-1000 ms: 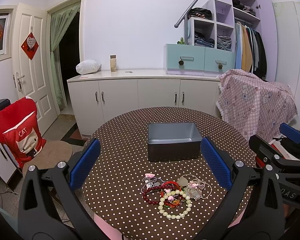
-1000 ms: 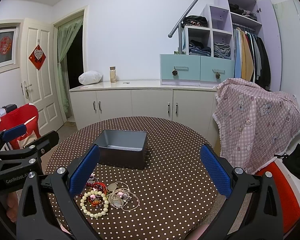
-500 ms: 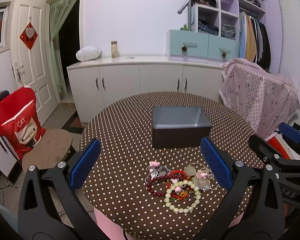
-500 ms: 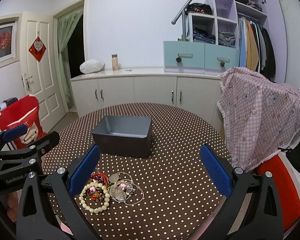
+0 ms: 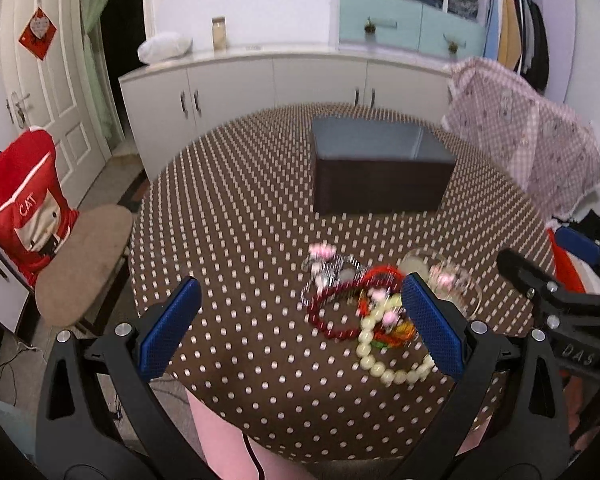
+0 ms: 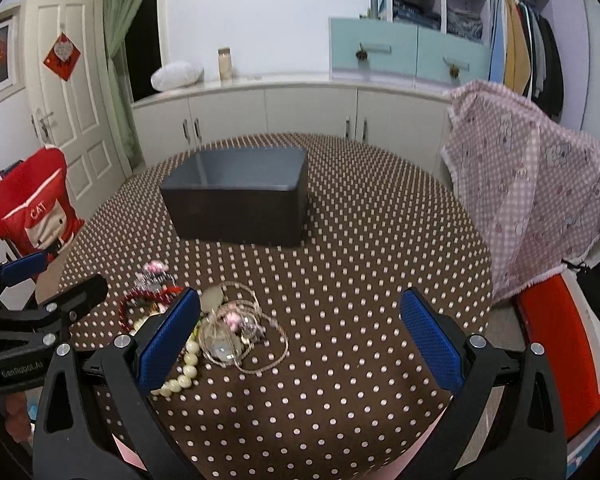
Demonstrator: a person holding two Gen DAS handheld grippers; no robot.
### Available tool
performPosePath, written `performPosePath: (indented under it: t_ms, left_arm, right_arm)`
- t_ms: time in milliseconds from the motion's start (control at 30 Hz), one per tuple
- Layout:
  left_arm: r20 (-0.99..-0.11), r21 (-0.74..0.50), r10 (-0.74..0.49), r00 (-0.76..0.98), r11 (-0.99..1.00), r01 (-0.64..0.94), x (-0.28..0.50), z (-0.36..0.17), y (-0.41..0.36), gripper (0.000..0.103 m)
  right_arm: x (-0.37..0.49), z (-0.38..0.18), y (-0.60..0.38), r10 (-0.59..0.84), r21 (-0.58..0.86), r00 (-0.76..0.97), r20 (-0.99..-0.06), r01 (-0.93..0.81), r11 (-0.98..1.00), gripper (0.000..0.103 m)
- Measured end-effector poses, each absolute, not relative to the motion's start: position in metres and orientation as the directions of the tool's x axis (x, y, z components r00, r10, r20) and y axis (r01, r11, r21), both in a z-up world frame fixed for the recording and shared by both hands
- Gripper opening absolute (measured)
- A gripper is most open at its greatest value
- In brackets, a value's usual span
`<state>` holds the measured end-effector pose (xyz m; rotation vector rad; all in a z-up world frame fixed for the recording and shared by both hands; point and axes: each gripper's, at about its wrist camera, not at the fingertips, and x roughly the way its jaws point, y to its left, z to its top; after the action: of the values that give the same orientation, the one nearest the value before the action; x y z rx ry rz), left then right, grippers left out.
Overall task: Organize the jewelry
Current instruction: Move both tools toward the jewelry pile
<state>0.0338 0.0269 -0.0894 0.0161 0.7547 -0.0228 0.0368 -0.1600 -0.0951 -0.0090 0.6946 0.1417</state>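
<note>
We hold both tongs over a round surface (image 5: 236, 216) covered in brown cloth with white dots. Our left tongs (image 5: 300, 334) are spread wide, blue pads far apart, with nothing between them. Our right tongs (image 6: 298, 340) are spread just as wide and also hold nothing.

The jewelry pile (image 5: 380, 304) lies on the cloth near the edge closest to us. From the left wrist view it sits at about 3 o'clock from the middle of the frame, partly behind the right-hand pad of the left tongs. In it we see a dark red bead bracelet (image 5: 332, 316), a cream bead bracelet (image 5: 384, 364) at 5 o'clock of the red one and overlapping it, and a silvery piece with pink ornaments (image 5: 324, 260) at 12 o'clock of the pile. This view is blurred, so finer pieces run together. From the right wrist view a looped thin cord necklace (image 6: 244, 336) lies on the pile's 3 o'clock side, just beside the left-hand pad of the right tongs.

A dark open box (image 6: 240, 196) stands beyond the pile, at 12 o'clock of it and well apart. We cannot see anything inside it.

A red chair cover (image 5: 20, 200) sits at 9 o'clock, and a pink checked cloth (image 6: 532, 184) hangs at 3 o'clock.
</note>
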Motion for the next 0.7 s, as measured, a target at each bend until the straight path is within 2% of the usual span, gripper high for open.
performPosePath:
  t_ms: [267,400,700]
  left_arm:
    - [-0.763,-0.017,-0.052,0.644,0.998,0.060,0.035,-0.121,0.029,0.098]
    - [-0.775,-0.027,-0.068,0.628,0.997,0.074,0.035,-0.128,0.026,0.098]
    - [-0.778,0.029,-0.034,0.627,0.995,0.090,0.030,-0.138,0.014,0.085]
  right_arm:
    - [0.041,-0.115,-0.157,0.121,0.040,0.709,-0.695,-0.130,0.991,0.096]
    - [0.042,-0.122,-0.155,0.122,0.043,0.693,-0.711,-0.130,0.991,0.096]
    - [0.045,-0.131,-0.158,0.127,0.062,0.666,-0.735,-0.120,0.991,0.096]
